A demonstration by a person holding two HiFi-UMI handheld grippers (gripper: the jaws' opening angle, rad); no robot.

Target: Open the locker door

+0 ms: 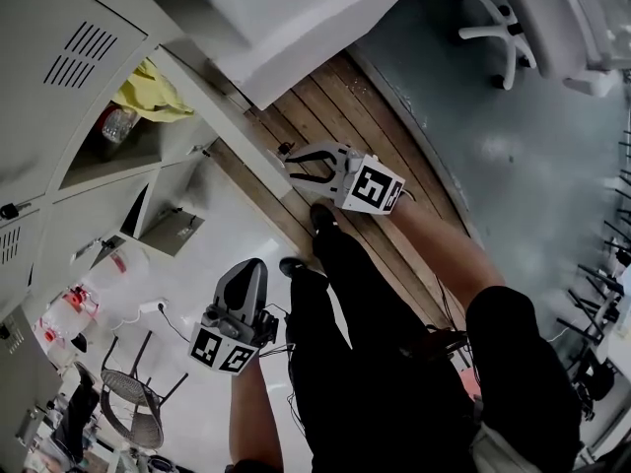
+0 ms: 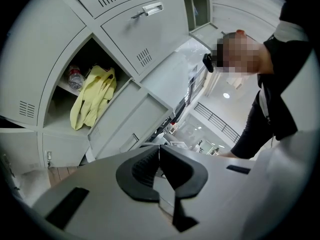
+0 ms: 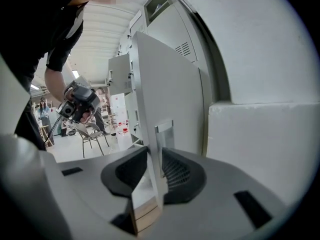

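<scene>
While ajar, door (image 3: 165,94) (edge-on) inside right tool (image 3: 154,154)

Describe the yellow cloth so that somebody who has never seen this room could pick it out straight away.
Find the wall of pale grey lockers, then the open compartment at its left in the left gripper view. The yellow cloth lies crumpled inside it, beside a clear plastic bottle. It is the only bright, soft thing among all that grey metal.
</scene>
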